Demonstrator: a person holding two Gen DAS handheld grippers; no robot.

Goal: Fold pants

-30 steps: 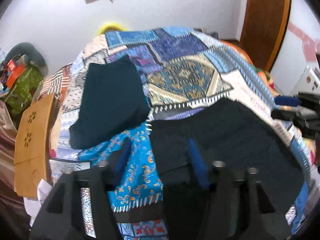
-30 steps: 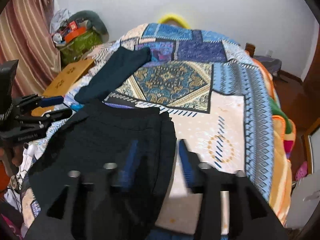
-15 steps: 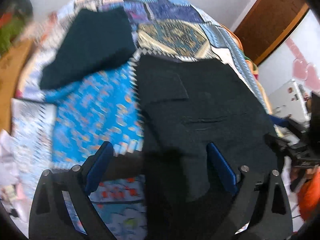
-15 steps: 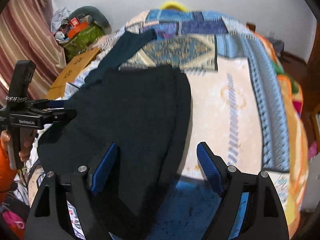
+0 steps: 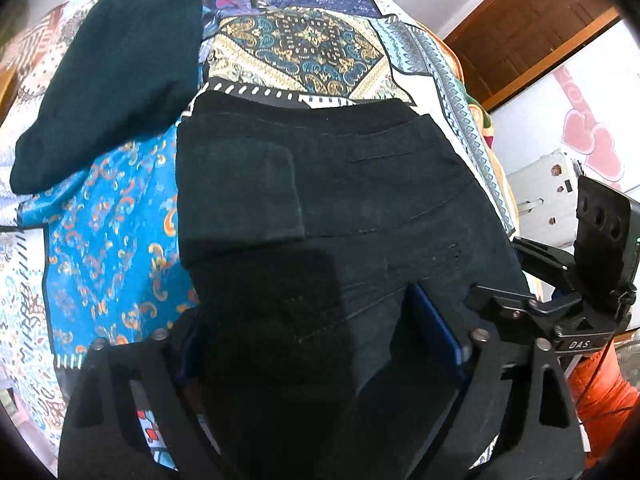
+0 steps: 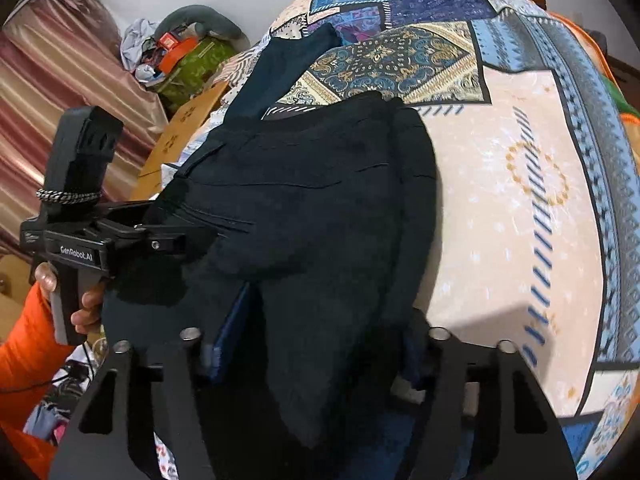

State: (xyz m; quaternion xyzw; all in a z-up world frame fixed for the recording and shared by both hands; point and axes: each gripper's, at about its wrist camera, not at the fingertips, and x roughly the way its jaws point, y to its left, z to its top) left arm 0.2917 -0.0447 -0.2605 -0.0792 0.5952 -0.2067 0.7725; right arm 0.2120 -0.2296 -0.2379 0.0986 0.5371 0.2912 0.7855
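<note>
Black pants (image 5: pixel 320 184) lie folded on the patterned bedspread (image 5: pixel 108 240), waistband at the far end; they also show in the right wrist view (image 6: pixel 312 200). My left gripper (image 5: pixel 316 344) is open, its blue pads (image 5: pixel 436 328) spread wide over the near end of the pants; the left pad is mostly hidden by cloth. My right gripper (image 6: pixel 316 340) is open too, straddling the near right part of the pants, with one blue pad (image 6: pixel 230 332) showing. Each gripper appears in the other's view, the left one (image 6: pixel 120 240) and the right one (image 5: pixel 560 300).
A second dark folded garment (image 5: pixel 108 80) lies on the bed to the far left (image 6: pixel 276 68). A wooden board (image 6: pixel 180 136), a green bag (image 6: pixel 196 64) with clutter and a striped curtain (image 6: pixel 60 80) are left of the bed. A wooden door (image 5: pixel 532 36) is at right.
Both grippers opened wide from nearly closed and moved down close over the near end of the pants. The pants now lie flat on the bed.
</note>
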